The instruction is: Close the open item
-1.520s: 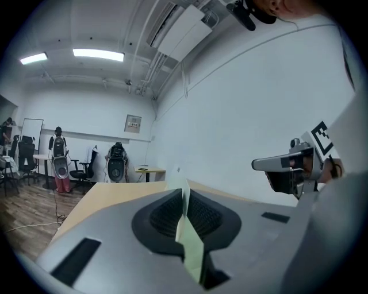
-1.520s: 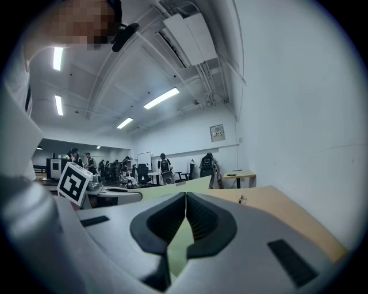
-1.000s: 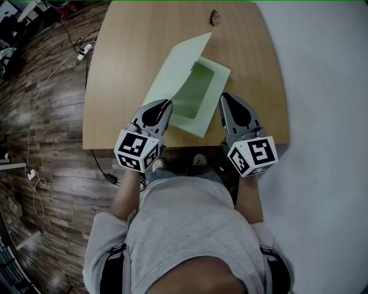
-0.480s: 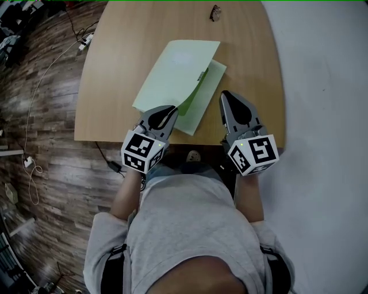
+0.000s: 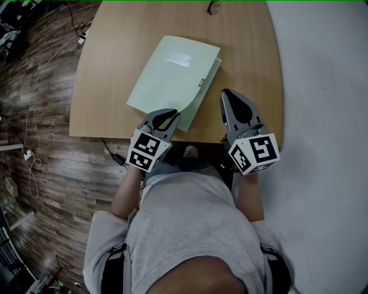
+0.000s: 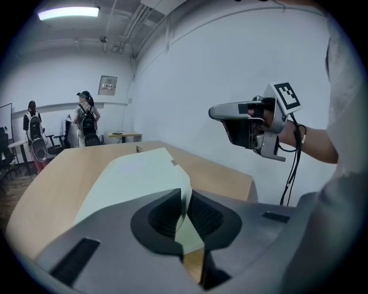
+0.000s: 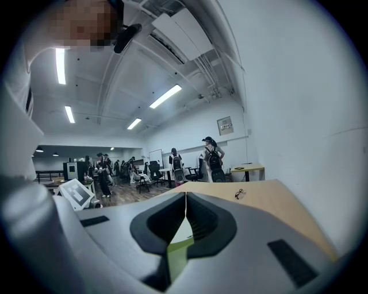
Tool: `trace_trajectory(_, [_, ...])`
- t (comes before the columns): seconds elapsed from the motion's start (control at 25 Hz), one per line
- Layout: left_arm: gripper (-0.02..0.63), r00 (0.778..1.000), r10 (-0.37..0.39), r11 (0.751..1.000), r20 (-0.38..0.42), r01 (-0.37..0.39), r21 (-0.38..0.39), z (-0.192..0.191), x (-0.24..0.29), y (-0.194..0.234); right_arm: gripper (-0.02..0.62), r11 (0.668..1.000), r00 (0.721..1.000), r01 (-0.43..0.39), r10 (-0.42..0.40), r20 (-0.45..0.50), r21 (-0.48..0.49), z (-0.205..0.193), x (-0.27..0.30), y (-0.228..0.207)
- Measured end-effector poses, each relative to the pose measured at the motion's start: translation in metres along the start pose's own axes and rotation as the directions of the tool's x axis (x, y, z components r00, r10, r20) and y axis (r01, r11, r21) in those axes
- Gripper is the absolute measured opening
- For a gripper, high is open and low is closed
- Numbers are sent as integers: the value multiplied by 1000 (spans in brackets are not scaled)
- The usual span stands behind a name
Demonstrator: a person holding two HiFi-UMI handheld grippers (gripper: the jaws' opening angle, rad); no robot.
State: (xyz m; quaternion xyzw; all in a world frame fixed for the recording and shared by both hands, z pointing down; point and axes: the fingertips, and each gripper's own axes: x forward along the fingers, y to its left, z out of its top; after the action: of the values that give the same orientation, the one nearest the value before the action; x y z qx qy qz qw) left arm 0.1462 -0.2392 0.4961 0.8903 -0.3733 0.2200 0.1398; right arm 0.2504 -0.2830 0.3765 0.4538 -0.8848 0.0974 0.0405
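Note:
A pale green folder point(image 5: 169, 74) lies on the wooden table point(image 5: 109, 57), its cover down flat over the pages with a thin edge of the lower sheet showing at the right. My left gripper point(image 5: 171, 118) is at the folder's near corner, shut on the cover's edge; in the left gripper view the sheet point(image 6: 135, 178) runs up between the left gripper's point(image 6: 185, 198) closed jaws. My right gripper point(image 5: 228, 95) hovers to the right of the folder, shut and empty; the right gripper point(image 7: 185, 198) shows its tips meeting. From the left gripper view the right gripper point(image 6: 217, 112) hangs above the table.
A pair of glasses point(image 5: 214, 7) lies at the table's far edge. Cables point(image 5: 34, 109) trail over the wood floor at the left. A white wall point(image 6: 230, 63) stands to the right. People and office chairs point(image 7: 172, 166) are far behind the table.
The folder's cover has swung from raised to lying flat on the pages. My left gripper came down toward the table's near edge with it. The right gripper barely shifted.

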Motion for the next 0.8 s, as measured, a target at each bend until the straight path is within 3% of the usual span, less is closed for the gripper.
trace_trajectory(0.8, [35,980,63,990,-186,-37,138,-32,20,-11,12,1000,1000,-18,19,-19,22,-11,-13,-8])
